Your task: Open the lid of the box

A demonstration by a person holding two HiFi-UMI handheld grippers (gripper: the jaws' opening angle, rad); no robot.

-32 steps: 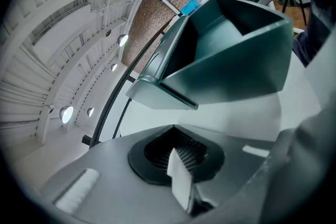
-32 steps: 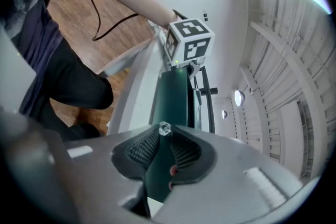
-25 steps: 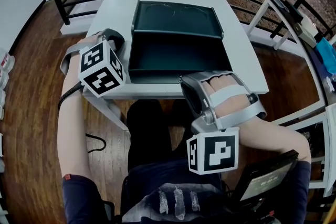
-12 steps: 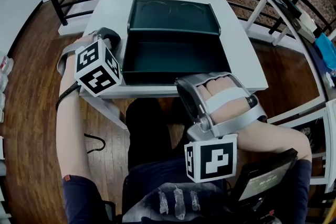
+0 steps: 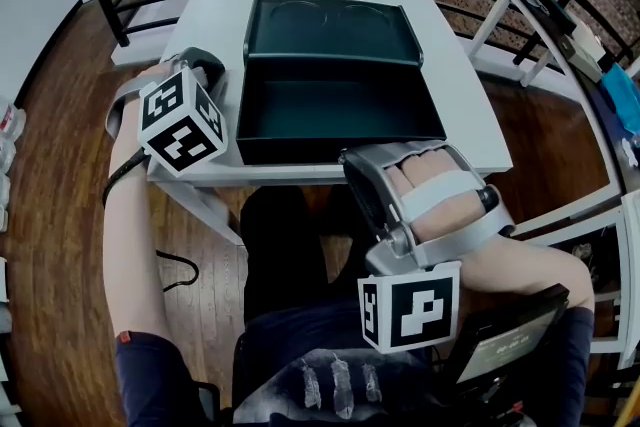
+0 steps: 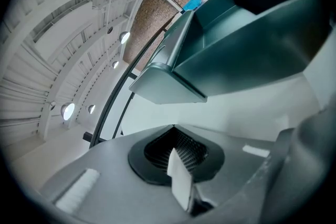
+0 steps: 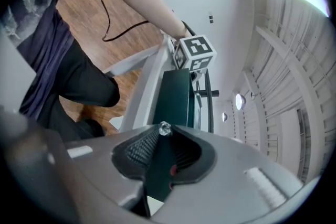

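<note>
Surface (image 5: 205, 25): white. Bare strips ran along both long sides of the box, and the right jaws sat at its near edge.

Box (image 5: 335, 110): dark green and empty. It stood ahead and to the right of the left jaws, apart from them. Its near wall ran close along the surface's near edge.

Lid (image 5: 335, 35): already open. It was folded back beyond the box's far edge, inner face up.

Left gripper (image 6: 173, 128): jaws fully together, nothing between them. The tips sat off the box's left wall, with bare surface between.

Right gripper (image 7: 164, 131): jaws met at the tips. They pointed along the box's near wall toward the left gripper's marker cube (image 7: 193, 52). A dark green strip showed in the slot between the pads. Could not tell whether it was box wall or a gripper part.
</note>
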